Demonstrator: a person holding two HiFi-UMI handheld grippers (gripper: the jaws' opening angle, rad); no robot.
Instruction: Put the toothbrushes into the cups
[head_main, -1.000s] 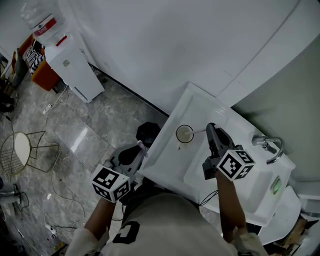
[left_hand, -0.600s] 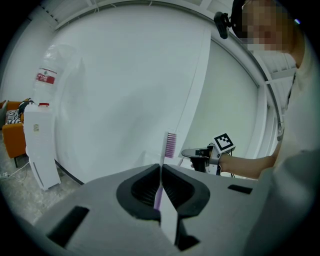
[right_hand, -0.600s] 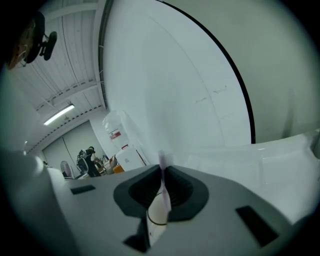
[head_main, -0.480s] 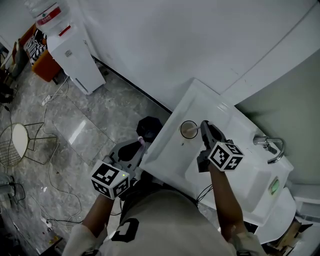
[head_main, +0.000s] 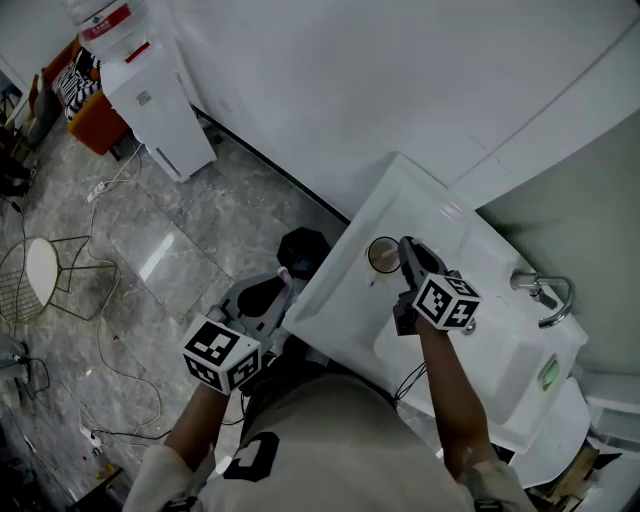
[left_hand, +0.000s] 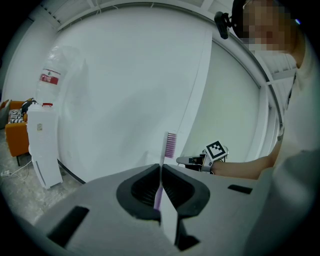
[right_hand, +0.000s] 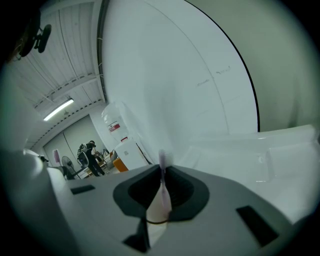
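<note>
We're looking down on the white sink, and both tools are loaded. The left gripper hangs just off the sink's left edge, out over the grey marble floor. Its own view shows the jaws clenched tight on the purple toothbrush, with the handle pinched between the pads and the bristle head standing upright above them.

Over to the right gripper, poised above the sink's back left corner. Its tips are just beside the cup, which stands upright on the flat rim with its mouth open to the camera. The right gripper view shows the jaws pressed together on 1 pale toothbrush, a slim pinkish stalk rising between the pads with its top blurred. Whether that brush's lower end is inside the cup, no view settles.

At the far right, the chrome faucet curves over the basin, well apart from both grippers. Down on the floor, a white water dispenser stands against the wall, and a wire chair sits at the left edge.
</note>
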